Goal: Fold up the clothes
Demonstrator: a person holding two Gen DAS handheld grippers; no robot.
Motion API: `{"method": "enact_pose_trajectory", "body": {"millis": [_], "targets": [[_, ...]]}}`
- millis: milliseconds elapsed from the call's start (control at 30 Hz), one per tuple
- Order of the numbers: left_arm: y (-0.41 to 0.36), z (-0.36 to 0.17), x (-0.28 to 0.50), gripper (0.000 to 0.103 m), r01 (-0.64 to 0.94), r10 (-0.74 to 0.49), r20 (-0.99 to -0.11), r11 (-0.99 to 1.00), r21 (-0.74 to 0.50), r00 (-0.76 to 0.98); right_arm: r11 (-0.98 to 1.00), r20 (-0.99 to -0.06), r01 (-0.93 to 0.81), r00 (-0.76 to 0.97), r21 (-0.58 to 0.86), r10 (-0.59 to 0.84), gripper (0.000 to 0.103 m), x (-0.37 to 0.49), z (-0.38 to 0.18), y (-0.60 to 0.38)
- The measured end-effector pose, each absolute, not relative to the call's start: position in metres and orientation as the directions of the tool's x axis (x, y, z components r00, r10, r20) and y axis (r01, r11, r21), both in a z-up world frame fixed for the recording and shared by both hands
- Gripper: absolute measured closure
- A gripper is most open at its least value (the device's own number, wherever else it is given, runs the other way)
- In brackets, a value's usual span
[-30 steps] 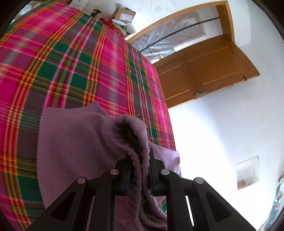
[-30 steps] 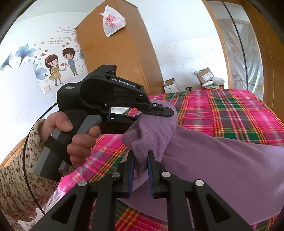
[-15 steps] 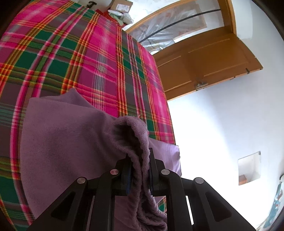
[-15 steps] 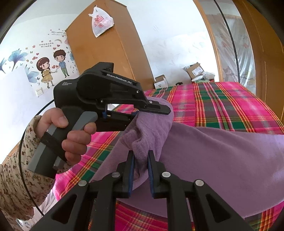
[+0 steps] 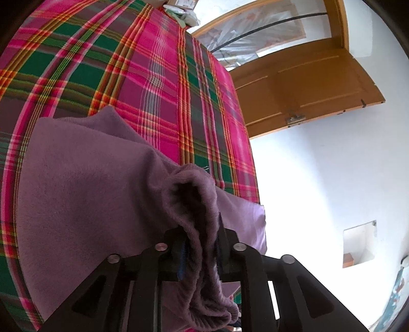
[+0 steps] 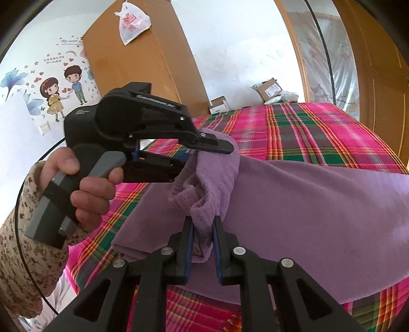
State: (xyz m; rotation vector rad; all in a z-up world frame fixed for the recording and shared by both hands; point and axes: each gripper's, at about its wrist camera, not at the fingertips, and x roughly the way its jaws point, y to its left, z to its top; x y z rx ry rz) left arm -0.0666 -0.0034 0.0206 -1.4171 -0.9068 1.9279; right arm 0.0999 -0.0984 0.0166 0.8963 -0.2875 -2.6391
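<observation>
A purple fleece garment (image 5: pixel 89 191) (image 6: pixel 306 204) lies spread on a bed under a pink and green plaid cover (image 5: pixel 127 63) (image 6: pixel 306 127). My left gripper (image 5: pixel 200 237) (image 6: pixel 204 163) has a bunched edge of it between its fingers, lifted off the bed. Its jaws are opening, and the fabric still fills the gap between them. A hand (image 6: pixel 89 194) in a flowered sleeve holds that gripper. My right gripper (image 6: pixel 202 227) is shut on the same bunched edge, just below and in front of the left one.
The bed's side edge (image 5: pixel 253 178) drops off beside a white wall. An open wooden door (image 5: pixel 306 86) stands beyond the bed. A wooden wardrobe (image 6: pixel 143 76) with a hanging plastic bag (image 6: pixel 133 21) and cardboard boxes (image 6: pixel 271 89) stand at the far end.
Both grippers have come down towards the bed with the garment's edge between them. The left gripper's fingers now stand slightly wider apart around the fabric.
</observation>
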Motion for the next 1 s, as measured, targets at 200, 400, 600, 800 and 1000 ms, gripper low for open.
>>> {"method": "enact_pose_trajectory", "body": {"millis": [200,400,600,800,1000], "targets": [[-0.006,0.03,-0.06,0.078,-0.105,0.774,-0.558,-0.608,-0.787,-0.298,-0.925,-0.561,0.222,-0.743,0.31,-0.366,0.089,0.096,0.013,-0.094],[-0.033,0.037,-0.045,0.077,-0.108,0.768,-0.521,-0.593,-0.798,-0.373,-0.917,-0.568,0.204,-0.732,0.342,-0.375,0.088,0.095,0.007,-0.084],[-0.072,0.026,-0.024,0.077,-0.047,0.725,-0.513,-0.596,-0.801,-0.46,-0.883,-0.586,0.143,-0.699,0.448,-0.41,0.084,0.09,-0.007,-0.063],[-0.086,0.011,-0.006,0.077,0.001,0.71,-0.508,-0.581,-0.814,-0.488,-0.859,-0.566,0.135,-0.7,0.493,-0.435,0.076,0.093,-0.009,-0.047],[-0.091,-0.004,0.005,0.077,0.02,0.71,-0.489,-0.557,-0.83,-0.508,-0.828,-0.521,0.13,-0.721,0.546,-0.457,0.063,0.092,-0.001,-0.029]]}}
